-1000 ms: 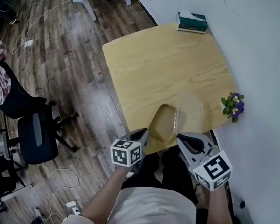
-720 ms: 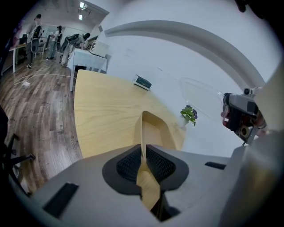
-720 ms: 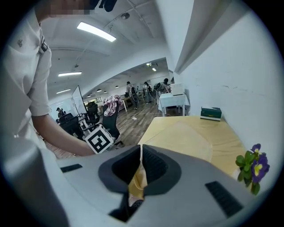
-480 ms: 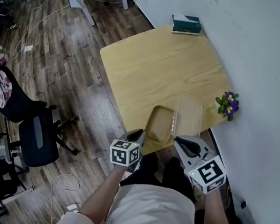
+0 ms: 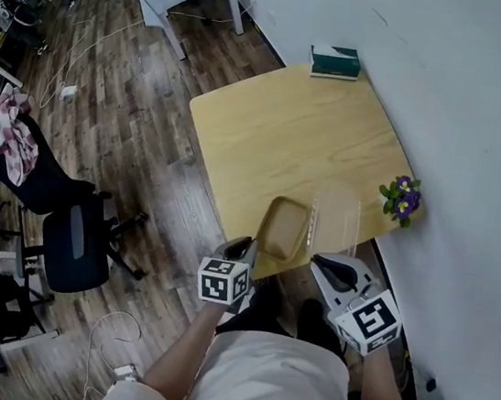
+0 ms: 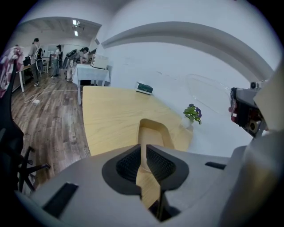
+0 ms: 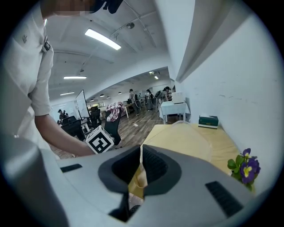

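Observation:
An open take-out box hangs over the near edge of the wooden table. It has a brown tray and a clear hinged lid folded out to the right. My left gripper is shut on the tray's near rim, and the thin brown rim shows pinched between its jaws. My right gripper is shut on the clear lid's near edge. In the right gripper view the lid spreads out ahead of the jaws. The tray looks empty.
A green tissue box lies at the table's far edge, and a small pot of purple flowers stands by the white wall on the right. To the left, on the wood floor, stand a black office chair and a chair draped with pink cloth.
Both grippers keep their hold. The box has shifted only slightly at the table's near edge, and the views have swung a little.

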